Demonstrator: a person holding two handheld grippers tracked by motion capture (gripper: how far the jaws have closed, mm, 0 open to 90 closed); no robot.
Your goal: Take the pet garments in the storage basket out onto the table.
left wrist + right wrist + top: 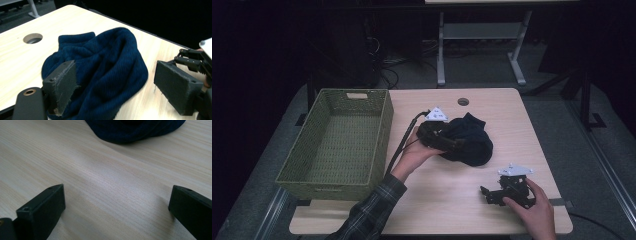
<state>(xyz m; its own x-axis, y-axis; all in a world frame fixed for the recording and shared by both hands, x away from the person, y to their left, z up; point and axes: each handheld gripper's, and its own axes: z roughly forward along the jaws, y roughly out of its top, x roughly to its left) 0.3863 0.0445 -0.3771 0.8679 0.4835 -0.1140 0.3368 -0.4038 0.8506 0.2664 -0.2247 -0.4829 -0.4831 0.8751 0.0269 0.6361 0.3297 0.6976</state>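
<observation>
The table (452,200) in front of me is pale wood, with a round cable hole (463,101) near its far edge; the room beyond it is mostly too dark to read, though a second table's grey legs (441,50) show on the floor. On the table's left side sits my green woven basket (382,125), long side running away from me, and I can see nothing lying on its floor. Near the middle of the table lies a dark blue knitted garment (472,145) in a crumpled heap; whether it is a hat or something else I cannot tell from its folds, only a ribbed cuff at its far end.

My left hand (412,152), in a plaid sleeve (372,210), holds the left gripper (112,87) at the heap's near-left edge. In the left gripper view its jaws stand wide apart: one pad presses against the knit, the other is clear of it over bare wood, with a lobe of the garment between them. In the high view the gripper's black body blends into the dark cloth, so the contact is hard to make out there.

My right hand (537,207) rests the right gripper (486,195) on the table near the front right corner, apart from the garment. Its jaws are spread wide over empty wood, and the garment's edge is cut off at the top of the right gripper view.
</observation>
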